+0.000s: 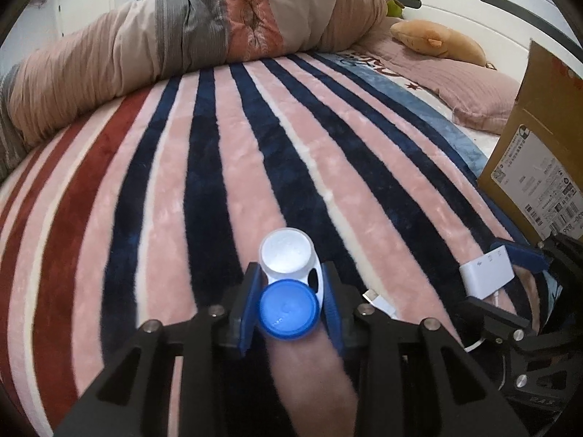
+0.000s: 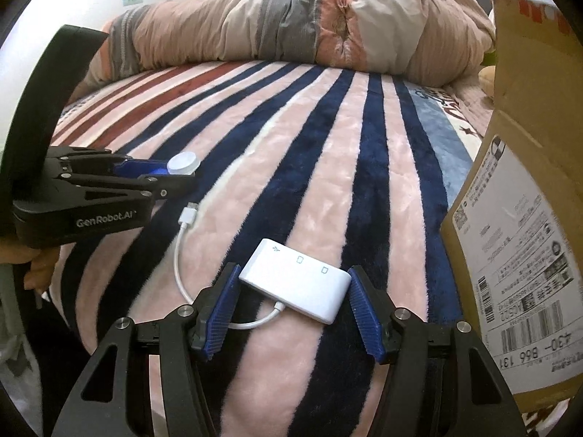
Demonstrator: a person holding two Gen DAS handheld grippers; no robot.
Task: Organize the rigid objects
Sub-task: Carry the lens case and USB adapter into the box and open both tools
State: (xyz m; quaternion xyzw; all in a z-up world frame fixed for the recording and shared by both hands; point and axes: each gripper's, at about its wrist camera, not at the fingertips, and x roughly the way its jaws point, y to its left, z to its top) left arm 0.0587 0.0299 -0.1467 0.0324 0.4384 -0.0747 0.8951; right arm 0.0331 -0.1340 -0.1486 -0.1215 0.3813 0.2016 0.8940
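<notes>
My left gripper [image 1: 290, 276] is shut on a contact lens case [image 1: 289, 284] with a blue cap near me and a white cap beyond, held over the striped blanket. It also shows at the left of the right wrist view [image 2: 182, 169], the white cap [image 2: 184, 164] sticking out. My right gripper [image 2: 293, 273] has its blue pads against both ends of a white adapter hub [image 2: 297, 280]. The hub's white cable [image 2: 178, 255] curls left to a plug [image 2: 188, 215] on the blanket. The hub also shows in the left wrist view [image 1: 486, 269].
A cardboard box [image 2: 524, 255] with shipping labels stands at the right; it also shows in the left wrist view [image 1: 539, 167]. A rolled quilt [image 1: 182, 43] lies along the far side of the bed. A pink pillow [image 1: 473, 91] and a plush toy [image 1: 437, 40] lie far right.
</notes>
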